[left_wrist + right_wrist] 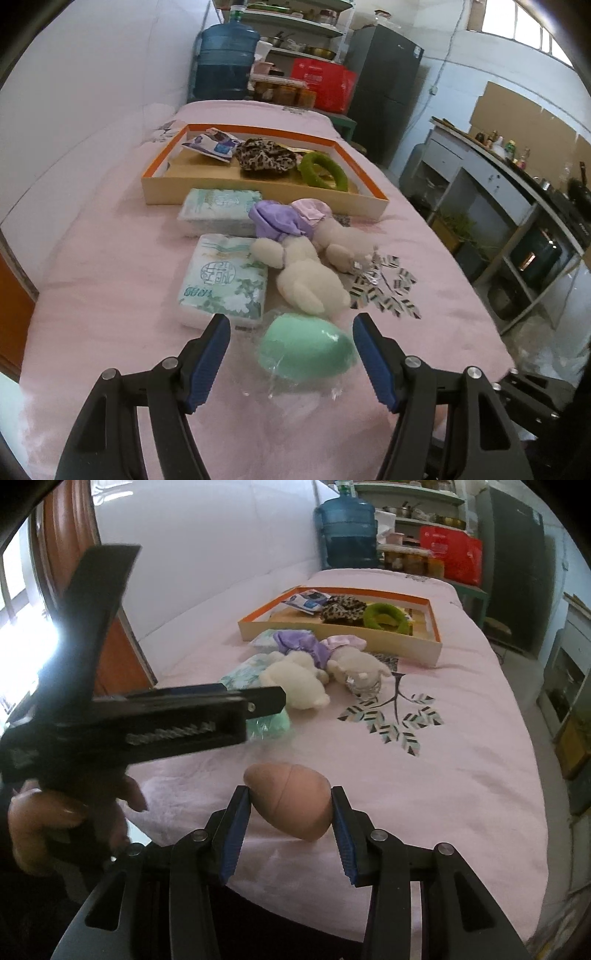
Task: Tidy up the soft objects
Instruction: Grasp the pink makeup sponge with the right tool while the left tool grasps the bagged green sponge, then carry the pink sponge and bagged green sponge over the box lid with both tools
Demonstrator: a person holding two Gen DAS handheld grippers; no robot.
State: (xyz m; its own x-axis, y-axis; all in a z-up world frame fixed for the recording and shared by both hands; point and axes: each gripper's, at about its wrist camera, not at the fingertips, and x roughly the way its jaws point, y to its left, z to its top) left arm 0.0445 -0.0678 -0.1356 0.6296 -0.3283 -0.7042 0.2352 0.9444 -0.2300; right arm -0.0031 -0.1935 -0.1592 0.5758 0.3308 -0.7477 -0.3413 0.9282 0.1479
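Because the left claw (291, 332) stands wide apart around the green sponge (306, 349) at lower centre of the left wrist view, closing may pinch only its crinkly clear wrap and let the egg shape slide out; the tissue pack (223, 280) and plush toy (295, 266) lie just above it and could be nudged, while the orange-rimmed box (266, 192) waits in the upper middle with soft items inside. In the right wrist view, the right claw (290, 805) brackets the tan sponge (291, 799) near the desk's front edge, pads touching or nearly so, not visibly squeezing; a glancing grip could roll it off. The left tool crosses mid-left, crowding any reach boxward.
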